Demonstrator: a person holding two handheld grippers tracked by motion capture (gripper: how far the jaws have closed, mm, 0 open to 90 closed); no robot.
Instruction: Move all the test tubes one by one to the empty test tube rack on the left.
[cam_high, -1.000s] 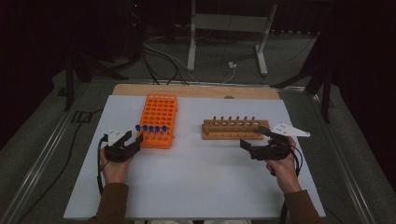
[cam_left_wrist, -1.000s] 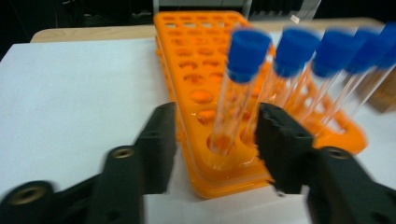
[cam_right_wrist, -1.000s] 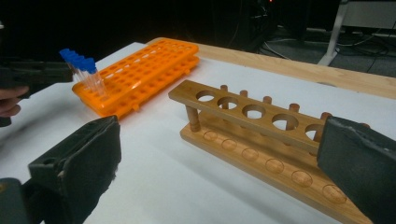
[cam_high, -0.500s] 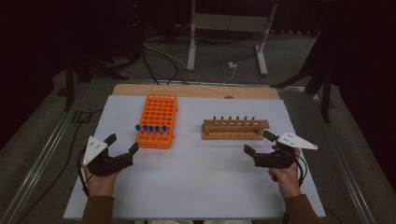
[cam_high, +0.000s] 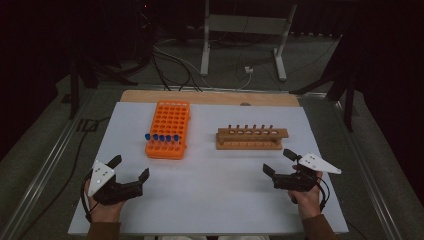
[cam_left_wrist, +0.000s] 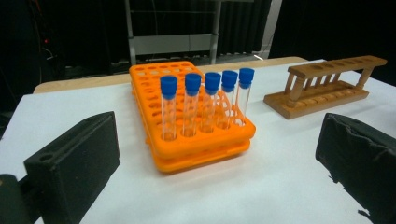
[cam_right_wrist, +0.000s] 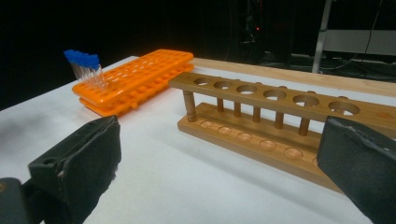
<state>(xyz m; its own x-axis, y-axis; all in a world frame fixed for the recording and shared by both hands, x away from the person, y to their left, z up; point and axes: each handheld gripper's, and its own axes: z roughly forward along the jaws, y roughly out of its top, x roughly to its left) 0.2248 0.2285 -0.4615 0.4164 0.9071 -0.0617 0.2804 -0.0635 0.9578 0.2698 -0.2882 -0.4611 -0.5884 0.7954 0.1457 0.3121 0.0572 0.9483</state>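
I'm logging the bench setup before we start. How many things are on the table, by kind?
Blue-capped test tubes: 5
Orange plastic rack: 1
Wooden rack: 1
Total: 7

Orange rack (cam_high: 168, 128), blue-capped clear tubes (cam_left_wrist: 205, 105) (five), brown wooden rack (cam_high: 252, 138), white table (cam_high: 215, 195)

Bare table (cam_high: 220, 195) fronts orange rack (cam_high: 169, 129), wooden rack (cam_high: 251, 138).

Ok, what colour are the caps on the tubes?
Blue caps, on clear tubes in the orange rack; left gripper view shows them best.
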